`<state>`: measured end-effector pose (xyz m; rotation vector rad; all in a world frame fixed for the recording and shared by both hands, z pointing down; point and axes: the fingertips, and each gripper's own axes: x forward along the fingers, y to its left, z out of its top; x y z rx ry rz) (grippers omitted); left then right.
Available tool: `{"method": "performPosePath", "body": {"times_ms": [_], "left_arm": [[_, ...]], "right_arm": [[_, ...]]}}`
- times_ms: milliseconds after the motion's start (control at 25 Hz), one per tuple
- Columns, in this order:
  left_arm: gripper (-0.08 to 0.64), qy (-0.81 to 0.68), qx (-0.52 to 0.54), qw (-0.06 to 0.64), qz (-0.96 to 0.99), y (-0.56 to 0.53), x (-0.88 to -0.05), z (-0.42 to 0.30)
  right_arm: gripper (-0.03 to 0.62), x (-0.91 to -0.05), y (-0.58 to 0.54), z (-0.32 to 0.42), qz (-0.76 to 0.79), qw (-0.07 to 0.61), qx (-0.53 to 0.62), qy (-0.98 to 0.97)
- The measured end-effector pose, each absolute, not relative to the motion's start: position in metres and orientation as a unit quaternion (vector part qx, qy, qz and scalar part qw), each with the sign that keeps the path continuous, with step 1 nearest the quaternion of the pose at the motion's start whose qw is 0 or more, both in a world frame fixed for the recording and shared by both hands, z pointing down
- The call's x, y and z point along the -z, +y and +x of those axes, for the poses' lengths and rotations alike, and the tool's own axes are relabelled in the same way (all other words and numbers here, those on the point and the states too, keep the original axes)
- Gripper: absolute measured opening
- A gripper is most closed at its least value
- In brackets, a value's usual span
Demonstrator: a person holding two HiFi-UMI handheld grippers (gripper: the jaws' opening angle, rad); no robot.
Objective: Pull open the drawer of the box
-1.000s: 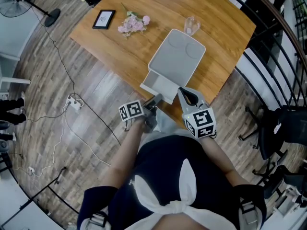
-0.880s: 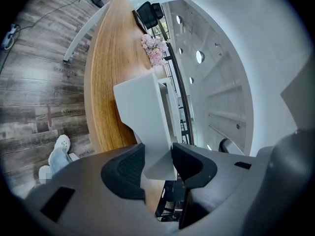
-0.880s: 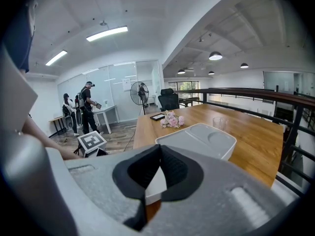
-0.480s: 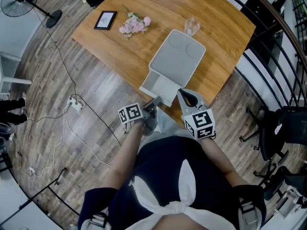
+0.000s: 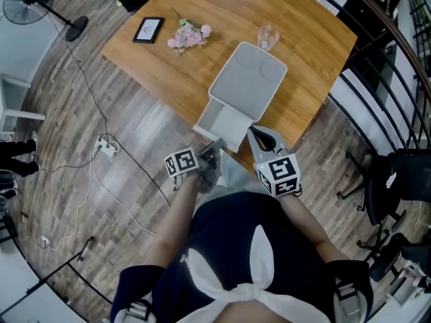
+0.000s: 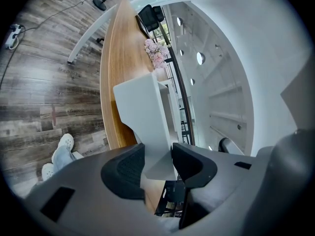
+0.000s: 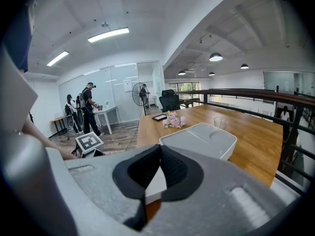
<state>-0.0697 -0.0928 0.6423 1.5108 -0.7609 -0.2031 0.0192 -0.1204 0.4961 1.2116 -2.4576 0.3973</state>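
A white box (image 5: 246, 83) lies on the wooden table (image 5: 161, 73), and its drawer (image 5: 221, 122) stands partly pulled out over the table's near edge. My left gripper (image 5: 213, 150) is shut on the drawer's front panel. In the left gripper view the white panel (image 6: 140, 107) sits clamped between the two black pads of the left gripper (image 6: 158, 154). Just right of the drawer, my right gripper (image 5: 254, 134) is at the box's near corner. In the right gripper view the right gripper (image 7: 160, 151) has its tips together, with the box (image 7: 199, 139) beyond it.
On the table's far side are a drinking glass (image 5: 268, 37), a bunch of pink flowers (image 5: 188, 33) and a small black frame (image 5: 147, 28). Cables and a power strip (image 5: 102, 144) lie on the wood floor at left. A railing and a black chair (image 5: 390, 180) stand at right.
The left gripper has moved a little toward the person and the drawer has slid slightly farther out. The right gripper has stayed put.
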Motion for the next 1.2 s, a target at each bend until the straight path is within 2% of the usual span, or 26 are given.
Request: {"method": "performPosePath", "body": {"times_ms": [1200], "left_arm": [[0.19,-0.343,0.09,0.659,0.663,-0.062,-0.644,-0.091]], "right_arm": [[-0.002,-0.499,-0.103,-0.001,0.406,0.186,-0.142,-0.883]]}}
